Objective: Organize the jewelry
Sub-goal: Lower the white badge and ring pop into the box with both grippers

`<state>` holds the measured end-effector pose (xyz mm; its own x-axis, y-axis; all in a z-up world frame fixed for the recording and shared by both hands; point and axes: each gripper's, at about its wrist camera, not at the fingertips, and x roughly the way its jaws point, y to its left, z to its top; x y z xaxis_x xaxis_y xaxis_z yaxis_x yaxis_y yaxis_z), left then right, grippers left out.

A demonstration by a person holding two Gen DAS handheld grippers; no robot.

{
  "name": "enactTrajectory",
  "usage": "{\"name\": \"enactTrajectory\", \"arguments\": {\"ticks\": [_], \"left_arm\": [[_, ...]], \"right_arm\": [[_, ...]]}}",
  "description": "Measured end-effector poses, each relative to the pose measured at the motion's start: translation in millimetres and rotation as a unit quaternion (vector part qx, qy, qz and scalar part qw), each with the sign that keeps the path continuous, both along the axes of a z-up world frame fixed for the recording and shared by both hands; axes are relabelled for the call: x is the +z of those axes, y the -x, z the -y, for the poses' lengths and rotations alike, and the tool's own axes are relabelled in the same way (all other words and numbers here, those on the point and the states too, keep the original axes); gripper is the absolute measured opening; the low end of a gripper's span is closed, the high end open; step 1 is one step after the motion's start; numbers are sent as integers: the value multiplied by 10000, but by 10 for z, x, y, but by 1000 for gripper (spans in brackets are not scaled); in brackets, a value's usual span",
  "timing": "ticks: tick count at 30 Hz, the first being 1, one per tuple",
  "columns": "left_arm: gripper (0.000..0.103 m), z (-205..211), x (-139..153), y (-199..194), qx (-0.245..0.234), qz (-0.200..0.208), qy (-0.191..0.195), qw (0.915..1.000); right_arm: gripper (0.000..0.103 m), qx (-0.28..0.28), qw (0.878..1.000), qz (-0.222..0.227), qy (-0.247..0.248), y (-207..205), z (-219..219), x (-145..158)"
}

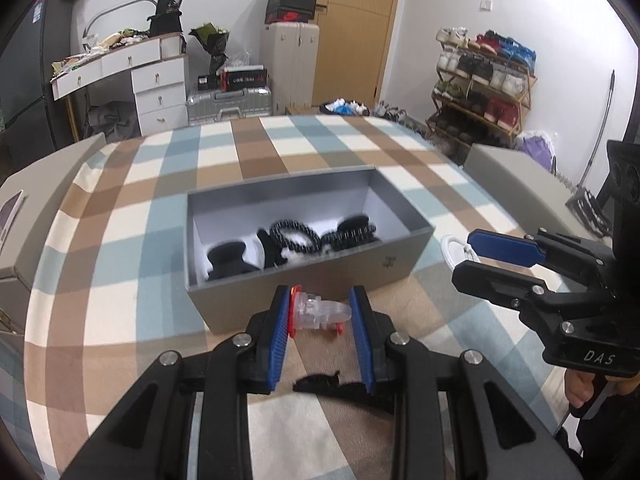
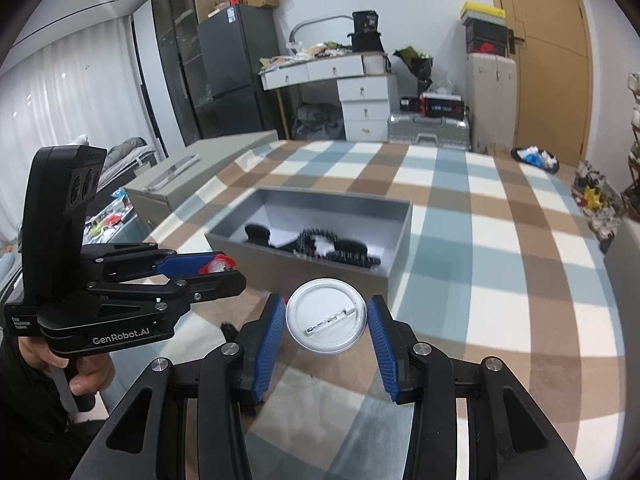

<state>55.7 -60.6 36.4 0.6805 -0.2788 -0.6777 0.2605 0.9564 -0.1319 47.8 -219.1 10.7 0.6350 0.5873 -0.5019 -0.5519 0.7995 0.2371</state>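
Observation:
A grey open box [image 1: 404, 258] sits on the checked cloth and holds several black hair clips and a beaded band [image 1: 294, 236]; it also shows in the right wrist view [image 2: 400, 240]. My left gripper [image 1: 322, 314] has a clear and red hair clip [image 1: 320, 312] between its pads, touching the left pad, just before the box's near wall. My right gripper [image 2: 326, 320] is closed on a round white pin badge [image 2: 326, 318], held above the cloth near the box. A black hair clip [image 1: 324, 382] lies on the cloth under my left gripper.
The checked cloth [image 1: 304, 144] covers a wide surface. Grey box-like pieces stand at its left [image 1: 36, 208] and right [image 1: 516, 176] edges. Behind are a white desk, suitcases, a shoe rack [image 1: 484, 80] and a fridge [image 2: 232, 68].

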Motion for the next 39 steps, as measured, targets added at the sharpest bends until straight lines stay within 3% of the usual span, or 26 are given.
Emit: {"name": "enactTrajectory", "arguments": {"ticks": [8, 22, 35, 39], "left_arm": [[24, -104, 74, -100, 129, 186, 173, 9996], [24, -196, 104, -269, 360, 374, 208, 9984], [24, -190, -82, -420, 342, 264, 177, 9989], [23, -144, -119, -418, 298, 243, 144, 9992]], "right_arm": [[42, -193, 9994, 184, -205, -85, 38, 196], [42, -377, 9984, 50, -424, -327, -2, 220], [42, -560, 9975, -256, -341, -535, -181, 85], [42, -662, 9975, -225, -93, -559, -220, 54]]}}
